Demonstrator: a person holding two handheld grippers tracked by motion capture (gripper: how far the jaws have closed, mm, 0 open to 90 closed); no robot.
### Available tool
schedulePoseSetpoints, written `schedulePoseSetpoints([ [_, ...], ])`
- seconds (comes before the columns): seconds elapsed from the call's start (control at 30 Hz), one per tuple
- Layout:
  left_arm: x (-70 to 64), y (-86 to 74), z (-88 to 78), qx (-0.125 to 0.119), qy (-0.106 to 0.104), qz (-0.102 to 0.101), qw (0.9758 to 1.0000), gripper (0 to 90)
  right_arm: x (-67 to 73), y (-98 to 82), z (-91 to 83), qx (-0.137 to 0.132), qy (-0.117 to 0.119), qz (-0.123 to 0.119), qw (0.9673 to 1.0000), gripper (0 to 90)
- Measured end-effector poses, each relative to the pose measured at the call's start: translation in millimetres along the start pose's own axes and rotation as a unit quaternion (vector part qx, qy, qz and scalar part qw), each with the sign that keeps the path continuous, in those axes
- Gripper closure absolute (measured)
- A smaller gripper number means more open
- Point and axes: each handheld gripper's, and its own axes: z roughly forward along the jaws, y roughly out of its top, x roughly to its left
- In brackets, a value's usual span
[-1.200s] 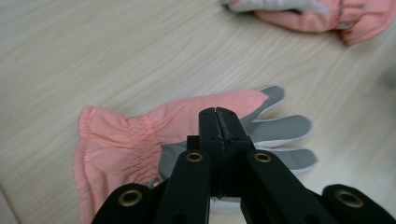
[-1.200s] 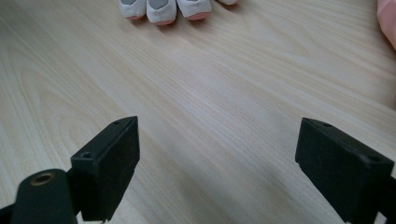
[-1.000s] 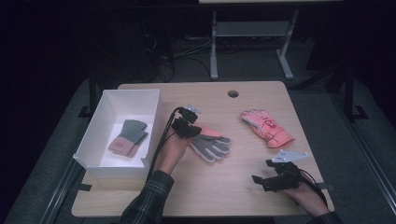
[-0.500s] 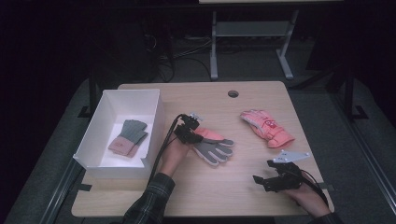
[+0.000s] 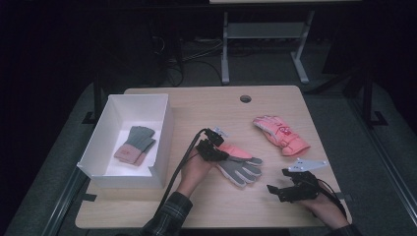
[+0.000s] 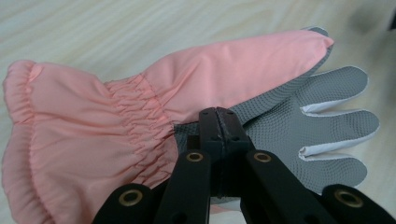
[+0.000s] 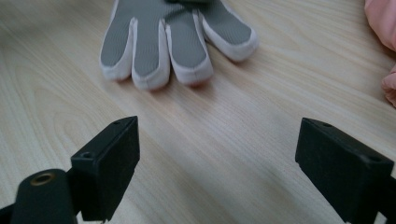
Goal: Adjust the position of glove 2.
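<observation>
You are sliding the grey-palmed glove (image 5: 239, 164) away from the white box (image 5: 162, 123), your left gripper (image 5: 212, 149) clamped on its wrist edge, while your right gripper (image 5: 276, 189) is waiting wide open nearby.

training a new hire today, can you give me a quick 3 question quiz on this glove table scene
1. True or false: the left gripper has its jaws shut on the pink and grey fabric glove in the middle of the light wooden table.
2. Where does the folded grey and pink glove lie? A) in the white rectangular box B) under the right gripper C) beside the table's round hole
3. How do the right gripper's jaws stand, and is anything between them?

Key: 1 true. 2 A. 3 wide open over bare wood, with nothing between them.
</observation>
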Motion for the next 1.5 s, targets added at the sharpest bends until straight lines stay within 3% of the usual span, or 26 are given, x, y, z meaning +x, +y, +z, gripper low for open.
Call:
schedulePoseSetpoints([
  [0.13,-13.1,0.3,4.4,-0.003,-0.013,0.011,0.9999,89.7,-0.3,-0.1,-0.5,0.0,-0.001,0.001,1.0,13.4],
  [0.27,-17.2,6.0,1.5,-0.006,-0.013,0.019,0.9997,89.7,0.1,-0.3,-1.1,-0.002,-0.002,-0.001,1.0,13.4],
  [0.43,-4.7,24.8,-3.4,-0.009,0.007,0.031,0.9994,89.7,0.0,-0.3,-1.2,-0.002,-0.002,-0.001,1.0,13.4],
  [0.57,12.3,40.3,3.7,-0.008,0.026,0.023,0.9994,89.7,-0.1,-0.5,-1.1,-0.003,-0.001,-0.001,1.0,13.4],
  [0.83,36.2,52.1,23.5,0.035,0.043,0.012,0.9984,89.7,-0.9,-1.6,-2.4,-0.003,0.001,0.002,1.0,13.4],
  [1.13,35.7,39.1,13.2,0.056,0.049,0.013,0.9971,89.7,-1.4,-3.0,-3.8,-0.006,-0.001,0.005,1.0,13.4],
  [1.37,25.4,14.5,-0.1,0.062,0.048,0.018,0.9967,89.7,-0.8,-3.2,-3.8,-0.004,-0.004,0.001,1.0,13.4],
  [1.5,21.8,1.4,-8.9,0.06,0.031,0.016,0.9976,89.7,-1.0,-3.4,-3.9,-0.003,-0.005,0.002,1.0,13.4],
])
